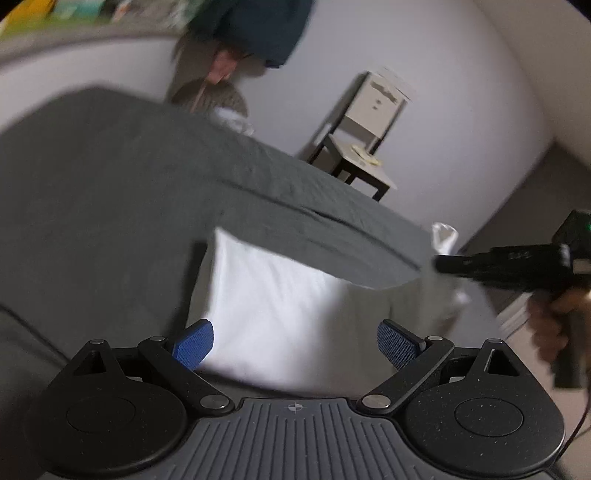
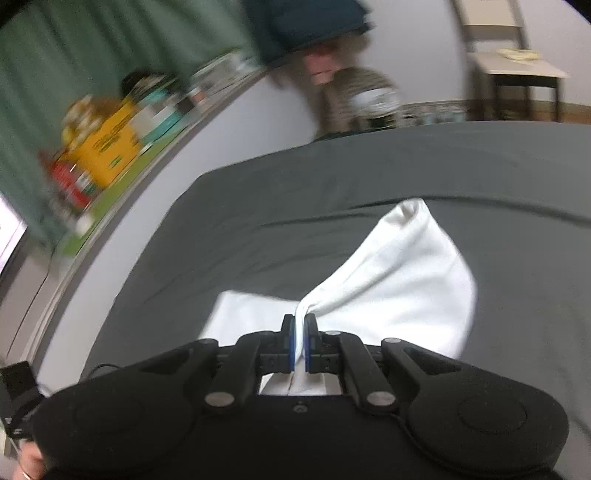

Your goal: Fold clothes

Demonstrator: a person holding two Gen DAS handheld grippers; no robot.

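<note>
A white garment (image 1: 273,314) lies on a dark grey sheet (image 1: 129,177) on the bed. My left gripper (image 1: 295,343) is open just above the garment's near edge, its blue pads (image 1: 194,347) wide apart and holding nothing. My right gripper (image 2: 300,332) is shut on a bunched edge of the white garment (image 2: 399,273) and lifts it off the grey sheet (image 2: 258,229). The right gripper also shows in the left wrist view (image 1: 454,264), at the garment's right end with cloth hanging from it. Both views are blurred.
A chair (image 1: 365,136) stands by the white wall beyond the bed. A person in a dark top (image 1: 255,33) stands at the bed's far side. A shelf with coloured boxes (image 2: 107,147) runs along the wall on the left.
</note>
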